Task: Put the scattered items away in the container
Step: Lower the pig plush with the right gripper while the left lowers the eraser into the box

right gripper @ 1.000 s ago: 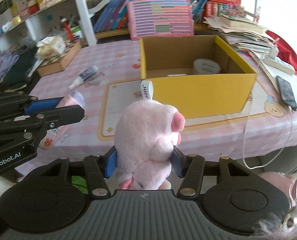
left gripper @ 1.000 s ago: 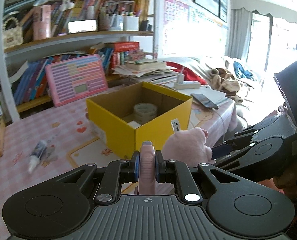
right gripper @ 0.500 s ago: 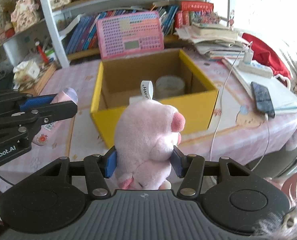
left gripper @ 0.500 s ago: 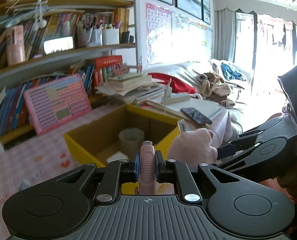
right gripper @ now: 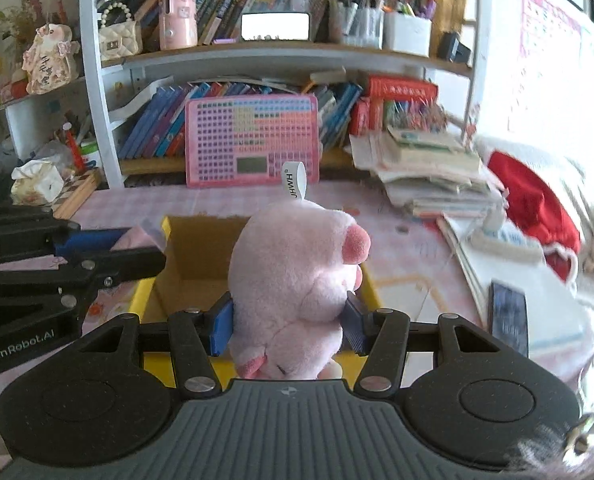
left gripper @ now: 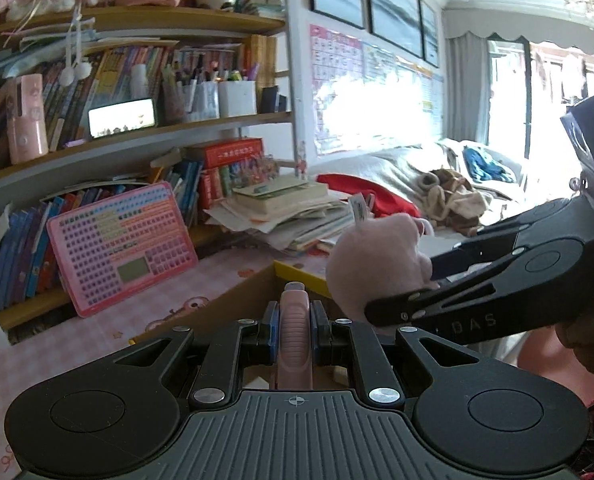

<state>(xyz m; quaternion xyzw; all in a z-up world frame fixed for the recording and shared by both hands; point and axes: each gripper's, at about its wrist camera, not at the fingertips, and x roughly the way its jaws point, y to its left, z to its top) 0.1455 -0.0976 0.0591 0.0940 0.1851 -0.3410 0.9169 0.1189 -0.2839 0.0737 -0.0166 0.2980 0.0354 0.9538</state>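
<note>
My left gripper (left gripper: 293,326) is shut on a slim pink tube (left gripper: 294,336), held over the near edge of the yellow cardboard box (left gripper: 297,272). My right gripper (right gripper: 289,320) is shut on a pink plush pig (right gripper: 297,276) with a white tag, held just above the open box (right gripper: 193,256). The pig (left gripper: 373,258) and the right gripper's arm also show at the right of the left wrist view. The left gripper (right gripper: 109,248) with its tube shows at the left of the right wrist view, over the box's left rim. The box's floor is mostly hidden.
A pink tablet toy (right gripper: 253,140) leans on the bookshelf behind the box. Stacked books and papers (right gripper: 429,168), a phone (right gripper: 507,316) and a power strip lie to the right. The pink checked tablecloth (right gripper: 137,204) surrounds the box. A tissue box (right gripper: 37,182) sits far left.
Both grippers have moved forward and up toward the box with their loads. They now hang over its opening instead of in front of it.
</note>
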